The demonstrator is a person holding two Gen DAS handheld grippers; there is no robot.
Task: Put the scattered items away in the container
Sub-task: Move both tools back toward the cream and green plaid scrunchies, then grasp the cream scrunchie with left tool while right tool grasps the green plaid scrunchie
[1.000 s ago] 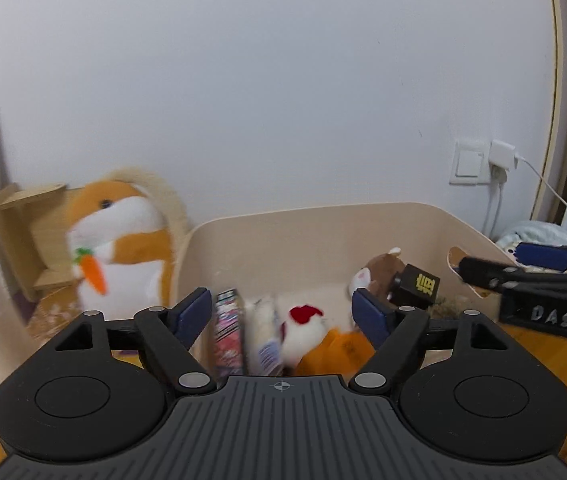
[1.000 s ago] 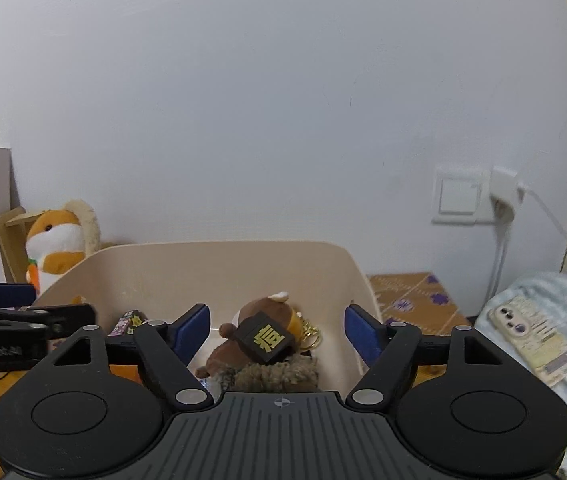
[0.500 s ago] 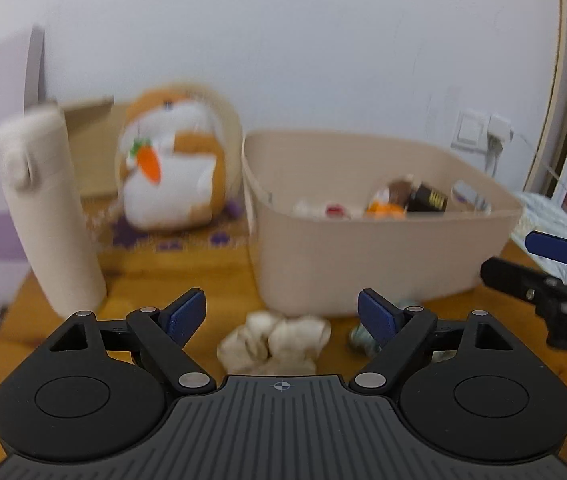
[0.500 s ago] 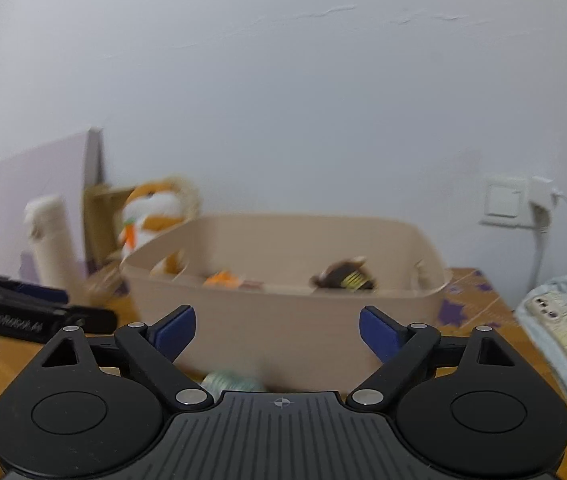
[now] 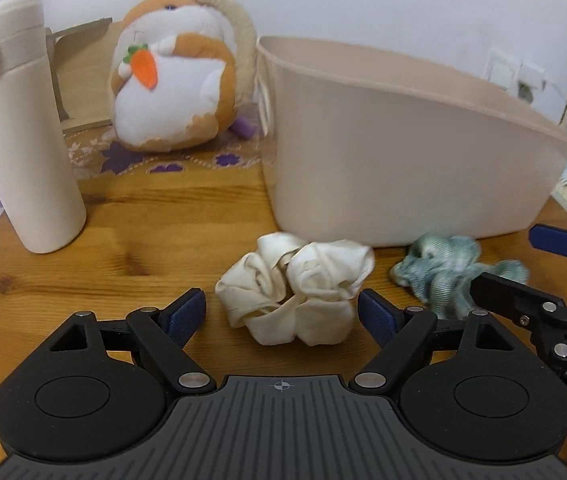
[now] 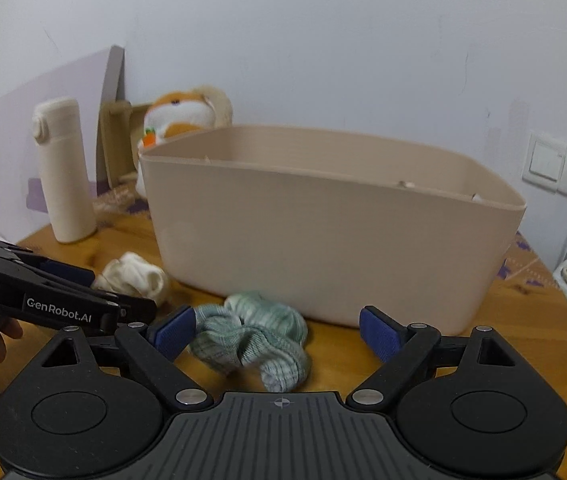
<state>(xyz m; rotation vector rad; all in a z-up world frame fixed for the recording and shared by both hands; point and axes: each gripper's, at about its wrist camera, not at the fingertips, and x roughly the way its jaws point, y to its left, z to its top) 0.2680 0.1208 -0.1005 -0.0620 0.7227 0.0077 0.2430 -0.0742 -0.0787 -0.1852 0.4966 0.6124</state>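
Now the left claw stands wide, with the soft cream sock ball sitting between its fingers, not pinched yet. The right claw is wide too, around the green sock ball. Both balls look light and squashy, so a pinch across the middle should hold. Just past them stands the tan bin on the counter. "GenRobot.AI" is printed on the left claw.

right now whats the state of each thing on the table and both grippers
left gripper: open, jaws either side of the cream sock bundle
right gripper: open, green sock bundle between the jaws
cream sock bundle: balled up on the table, outside the bin
green sock bundle: crumpled, outside the bin
beige bin: upright, open-topped
cream flask: upright, lid shut
hamster plush: sitting behind the bin
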